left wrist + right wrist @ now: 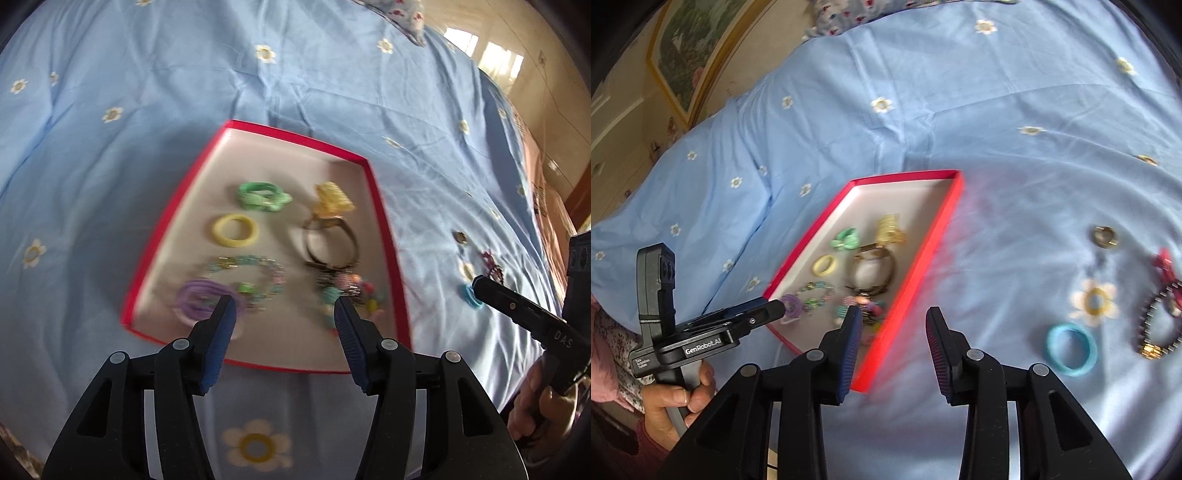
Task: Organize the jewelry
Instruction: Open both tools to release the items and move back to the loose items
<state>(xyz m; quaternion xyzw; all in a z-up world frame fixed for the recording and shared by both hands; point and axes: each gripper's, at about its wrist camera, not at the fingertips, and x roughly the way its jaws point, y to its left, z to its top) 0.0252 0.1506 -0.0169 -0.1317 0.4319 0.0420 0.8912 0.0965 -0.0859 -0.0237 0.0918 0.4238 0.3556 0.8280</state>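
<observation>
Left claw (282, 302) spread wide, empty; right claw (892, 314) likewise.

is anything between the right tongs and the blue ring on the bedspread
Nothing visible. The right tongs, open, hang above bare bedspread; the blue ring lies to their right, with open cloth between. The red tray sits on the other side.
</observation>
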